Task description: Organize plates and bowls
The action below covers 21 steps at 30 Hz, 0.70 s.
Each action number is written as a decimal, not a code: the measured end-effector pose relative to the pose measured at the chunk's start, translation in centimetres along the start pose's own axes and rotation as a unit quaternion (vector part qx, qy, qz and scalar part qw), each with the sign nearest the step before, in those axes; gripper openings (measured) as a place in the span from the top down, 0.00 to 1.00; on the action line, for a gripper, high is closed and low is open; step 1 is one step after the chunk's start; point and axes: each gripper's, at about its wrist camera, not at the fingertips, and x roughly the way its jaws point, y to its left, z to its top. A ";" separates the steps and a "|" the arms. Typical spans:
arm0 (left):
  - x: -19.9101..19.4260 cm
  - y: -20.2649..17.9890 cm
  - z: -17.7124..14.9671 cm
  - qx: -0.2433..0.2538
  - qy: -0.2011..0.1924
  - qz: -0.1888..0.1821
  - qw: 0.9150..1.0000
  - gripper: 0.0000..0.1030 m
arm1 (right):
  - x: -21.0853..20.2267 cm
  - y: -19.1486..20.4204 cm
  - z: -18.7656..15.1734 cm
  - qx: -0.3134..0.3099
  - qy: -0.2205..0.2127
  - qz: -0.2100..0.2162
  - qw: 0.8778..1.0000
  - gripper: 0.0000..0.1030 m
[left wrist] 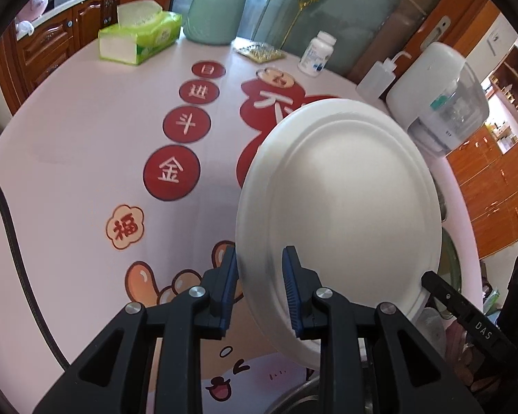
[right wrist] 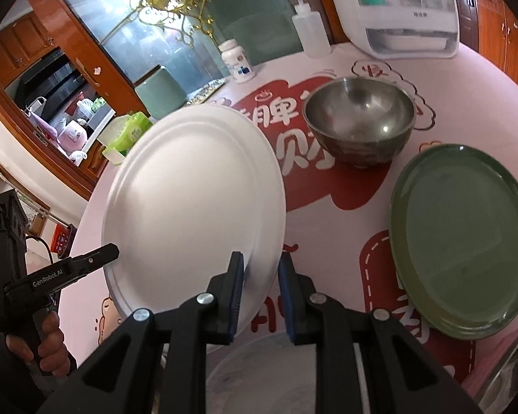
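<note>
White plate (left wrist: 342, 214) tilted steeply, underside toward cameras, rim pinched by left tongs (left wrist: 260, 284) and right tongs (right wrist: 260, 284).

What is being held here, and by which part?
The white plate, gripped at its rim from both sides: left gripper on one edge, right gripper on the opposite edge.

Pink printed table (right wrist: 328, 227), steel bowl (right wrist: 359, 124), green plate (right wrist: 466, 241), tissues (left wrist: 138, 38), possibly pills (left wrist: 259, 51)

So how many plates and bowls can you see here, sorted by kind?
Plates: 2, a round white plate held off the table and a round green plate on it.
Bowls: 1, a shiny steel bowl.
Total: 3.
</note>
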 end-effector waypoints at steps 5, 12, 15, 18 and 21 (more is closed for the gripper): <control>-1.9 0.0 0.1 -0.001 -0.020 -0.009 1.000 0.77 | -1.5 0.8 0.1 -0.011 -0.017 0.001 1.000 0.80; -5.0 -0.6 -0.3 0.004 -0.046 -0.016 0.999 0.77 | -4.0 1.8 0.2 -0.016 -0.047 0.006 0.999 0.80; -6.3 -1.1 -0.5 0.010 -0.056 -0.018 0.998 0.77 | -5.4 2.1 0.2 -0.018 -0.063 0.009 0.998 0.80; -7.8 -1.7 -0.7 0.015 -0.066 -0.021 0.997 0.77 | -6.7 2.2 0.1 -0.015 -0.076 0.014 0.997 0.80; -9.0 -2.3 -1.1 0.020 -0.069 -0.020 0.997 0.77 | -8.3 2.1 -0.1 0.000 -0.086 0.028 0.996 0.80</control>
